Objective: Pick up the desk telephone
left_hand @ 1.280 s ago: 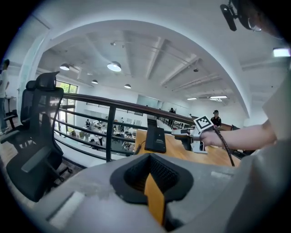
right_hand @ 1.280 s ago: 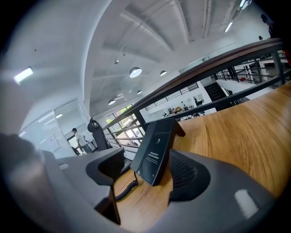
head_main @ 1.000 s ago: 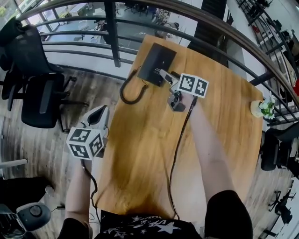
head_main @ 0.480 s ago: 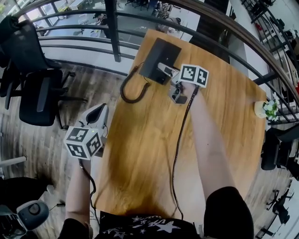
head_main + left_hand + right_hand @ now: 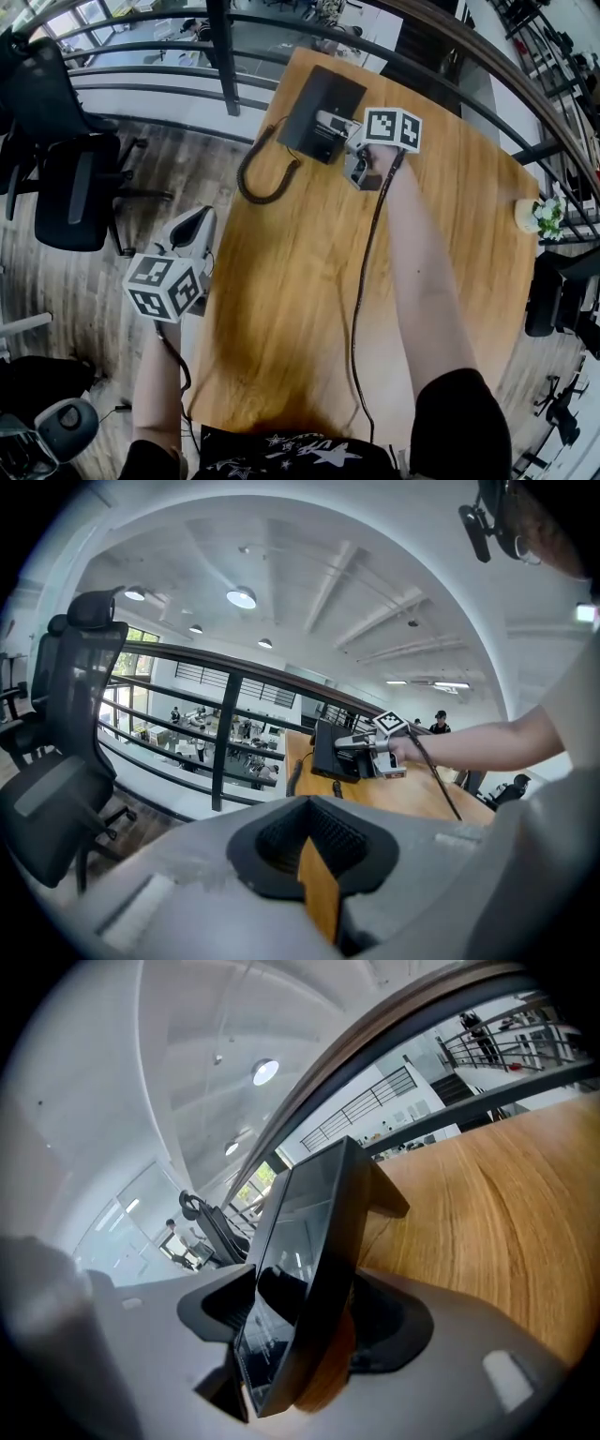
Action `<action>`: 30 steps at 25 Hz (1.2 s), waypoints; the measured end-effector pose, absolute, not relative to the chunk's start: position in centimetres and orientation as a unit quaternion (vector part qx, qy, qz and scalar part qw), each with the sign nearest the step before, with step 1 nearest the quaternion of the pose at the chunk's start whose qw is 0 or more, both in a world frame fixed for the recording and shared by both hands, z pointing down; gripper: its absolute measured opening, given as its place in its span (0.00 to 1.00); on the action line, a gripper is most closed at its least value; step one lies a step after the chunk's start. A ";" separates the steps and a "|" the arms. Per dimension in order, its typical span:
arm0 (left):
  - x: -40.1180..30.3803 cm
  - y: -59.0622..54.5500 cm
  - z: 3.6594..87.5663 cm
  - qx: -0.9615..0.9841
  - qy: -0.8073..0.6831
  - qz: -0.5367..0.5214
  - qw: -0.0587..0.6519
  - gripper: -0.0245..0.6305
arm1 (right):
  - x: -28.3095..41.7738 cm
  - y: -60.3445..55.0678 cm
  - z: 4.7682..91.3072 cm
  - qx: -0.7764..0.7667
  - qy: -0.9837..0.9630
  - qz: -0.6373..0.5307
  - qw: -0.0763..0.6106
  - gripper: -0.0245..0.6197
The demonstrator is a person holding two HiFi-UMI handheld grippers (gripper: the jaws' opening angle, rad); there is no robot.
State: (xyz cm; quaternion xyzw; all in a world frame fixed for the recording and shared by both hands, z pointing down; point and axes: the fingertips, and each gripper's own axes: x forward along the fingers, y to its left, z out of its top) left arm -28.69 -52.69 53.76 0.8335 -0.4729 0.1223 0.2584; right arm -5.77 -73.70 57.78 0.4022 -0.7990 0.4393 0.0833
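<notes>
Jaws of right gripper pinch desk telephone edge.

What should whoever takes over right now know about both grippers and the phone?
Right gripper: jaws shut on the near edge of the desk telephone, which sits tilted between them at the far end of the table.
Left gripper: jaws together, nothing in them, held off the table's left side.
Coiled cord: loops from the telephone to the table's left edge.
Done: the grasp. I can't tell whether the telephone is clear of the table.
Left: lift it, probably slowly, watching the cord.
</notes>
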 end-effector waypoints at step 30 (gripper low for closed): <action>-27.8 -53.0 52.9 0.830 -0.472 0.103 0.277 0.04 | -5.3 -73.0 56.1 0.384 -0.805 0.453 0.003 0.38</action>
